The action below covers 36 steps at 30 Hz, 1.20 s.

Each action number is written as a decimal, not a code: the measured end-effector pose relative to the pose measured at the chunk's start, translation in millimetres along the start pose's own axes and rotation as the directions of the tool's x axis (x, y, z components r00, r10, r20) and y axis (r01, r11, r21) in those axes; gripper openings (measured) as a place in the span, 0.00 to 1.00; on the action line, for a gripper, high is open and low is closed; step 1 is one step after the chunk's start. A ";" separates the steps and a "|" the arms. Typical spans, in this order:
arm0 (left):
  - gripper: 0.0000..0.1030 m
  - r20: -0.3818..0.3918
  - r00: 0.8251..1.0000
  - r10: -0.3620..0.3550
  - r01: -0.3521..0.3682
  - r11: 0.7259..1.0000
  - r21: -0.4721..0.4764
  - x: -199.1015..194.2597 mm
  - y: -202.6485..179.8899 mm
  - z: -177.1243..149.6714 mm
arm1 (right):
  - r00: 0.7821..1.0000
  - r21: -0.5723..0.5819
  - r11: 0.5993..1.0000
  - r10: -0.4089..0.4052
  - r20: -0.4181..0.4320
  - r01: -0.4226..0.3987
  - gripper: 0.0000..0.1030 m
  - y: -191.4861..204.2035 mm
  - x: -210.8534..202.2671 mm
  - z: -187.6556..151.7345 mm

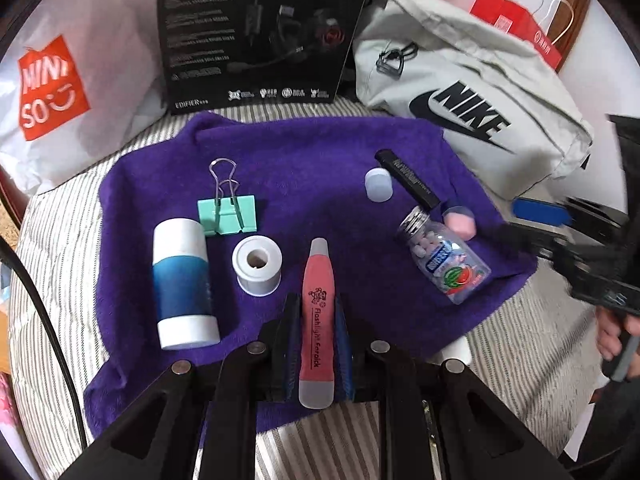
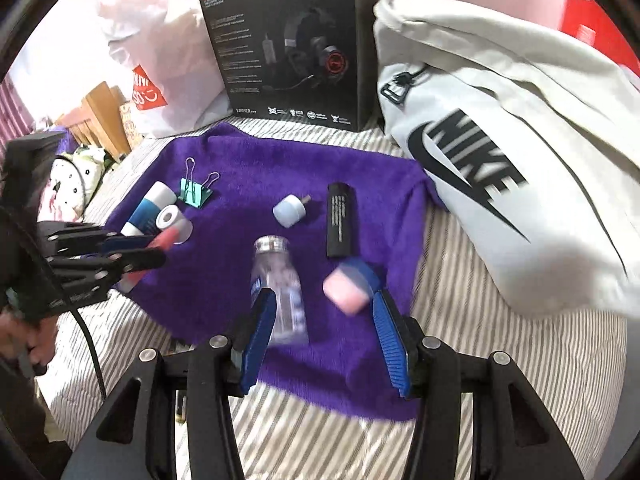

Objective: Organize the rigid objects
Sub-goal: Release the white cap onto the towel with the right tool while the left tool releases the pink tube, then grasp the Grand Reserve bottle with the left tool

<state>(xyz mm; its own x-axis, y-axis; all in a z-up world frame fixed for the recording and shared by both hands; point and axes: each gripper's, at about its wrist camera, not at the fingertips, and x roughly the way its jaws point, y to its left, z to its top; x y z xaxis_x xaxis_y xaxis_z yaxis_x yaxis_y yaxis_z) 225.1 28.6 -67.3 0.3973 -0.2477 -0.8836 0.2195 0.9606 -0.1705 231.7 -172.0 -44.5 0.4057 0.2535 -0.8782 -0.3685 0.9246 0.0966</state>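
Striped bed cover (image 1: 72, 208) as the base, purple towel (image 1: 304, 152) spread on it and carrying all the small items. Behind the towel: white Nike bag (image 1: 480, 92) on the right, black headset box (image 1: 256, 28) in the middle, white Miniso bag (image 1: 80, 80) on the left.

On the towel, left side: blue-and-white tube (image 1: 182, 284) lying flat, white tape roll (image 1: 257, 266) just beside it, mint binder clip (image 1: 226, 216) behind both. Right side: clear candy bottle (image 1: 446, 260) on its side, black flat stick (image 1: 412, 180) behind it, pink eraser block (image 1: 460, 220) next to the bottle cap, small pale-blue cap (image 1: 378, 185) near the stick.

Left tongs (image 1: 318, 320) clamped on the red flashlight earpick (image 1: 318, 316), held low over the towel's near edge. Right tongs (image 2: 324, 320) apart, nothing gripped; the bottle sits between the blue pads (image 2: 258, 336), hard against the left one; frame blurred.
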 end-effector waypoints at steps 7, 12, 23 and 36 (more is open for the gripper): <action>0.16 -0.050 0.997 0.051 -0.050 0.999 0.021 18.0 3.4 -0.5 | 1.000 0.031 0.999 0.015 0.003 -0.015 0.49 -0.6 -16.6 -22.8; 0.16 -0.062 0.995 0.072 -0.070 0.997 0.034 24.3 3.2 -4.7 | 1.000 0.063 0.998 0.025 0.010 -0.026 0.49 -1.5 -23.4 -33.5; 0.35 -0.061 0.996 0.065 -0.064 0.998 0.017 20.7 -4.5 -11.6 | 0.999 0.127 0.992 0.027 -0.023 -0.024 0.50 -12.1 -36.4 -69.6; 0.67 0.067 0.997 0.031 -0.030 0.999 -0.012 -41.6 -76.2 -64.4 | 1.000 0.163 0.986 0.019 0.013 -0.021 0.55 -15.0 -71.9 -108.3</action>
<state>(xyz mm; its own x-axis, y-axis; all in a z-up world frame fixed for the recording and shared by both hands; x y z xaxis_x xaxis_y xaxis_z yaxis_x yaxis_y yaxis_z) 134.5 -26.2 -45.6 0.4631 -0.2259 -0.8570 0.1967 0.9691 -0.1492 117.5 -234.9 -33.5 0.4097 0.2749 -0.8698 -0.2355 0.9531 0.1903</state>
